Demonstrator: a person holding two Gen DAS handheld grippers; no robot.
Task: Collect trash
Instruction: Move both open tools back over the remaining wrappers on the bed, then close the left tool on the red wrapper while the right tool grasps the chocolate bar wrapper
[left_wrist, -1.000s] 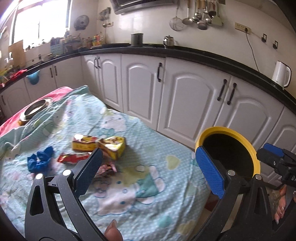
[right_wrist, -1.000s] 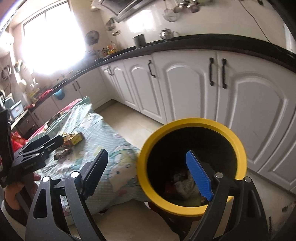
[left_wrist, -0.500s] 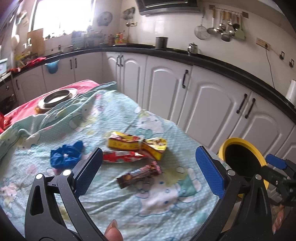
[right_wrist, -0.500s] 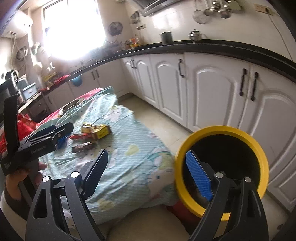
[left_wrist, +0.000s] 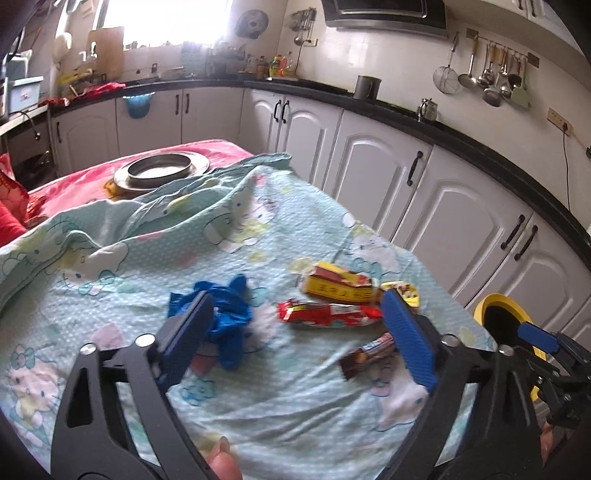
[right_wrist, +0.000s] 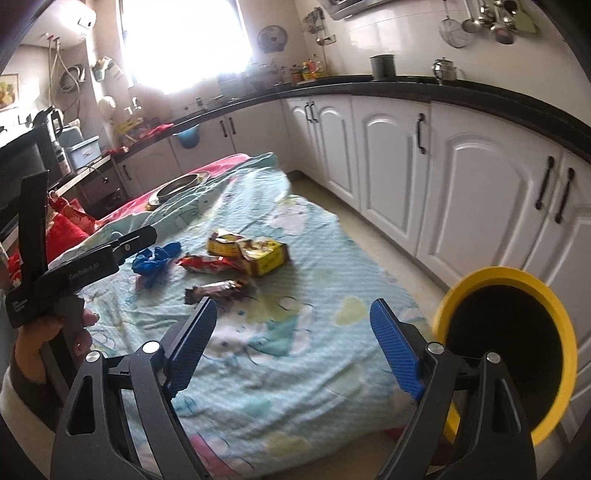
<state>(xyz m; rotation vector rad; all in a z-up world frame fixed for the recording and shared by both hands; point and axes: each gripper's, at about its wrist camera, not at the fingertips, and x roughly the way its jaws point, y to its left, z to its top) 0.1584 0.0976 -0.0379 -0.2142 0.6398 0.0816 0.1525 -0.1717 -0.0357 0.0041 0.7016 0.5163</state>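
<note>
Both grippers' jaws are closing with nothing between them. The left gripper (left_wrist: 295, 328) hovers over the bed (left_wrist: 258, 398): blue crumpled trash (left_wrist: 225, 310) by its left finger, red wrapper (left_wrist: 325, 314) between, brown wrapper (left_wrist: 369, 354) near its right. The right gripper (right_wrist: 293, 347) has the yellow bin (right_wrist: 506, 350) just right.

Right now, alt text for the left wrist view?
The left gripper, fingers closing with nothing between them, hangs over a cartoon-print bedsheet strewn with trash: a crumpled blue glove, a red wrapper, a yellow carton and a brown wrapper. A yellow-rimmed bin stands lower right.
</note>
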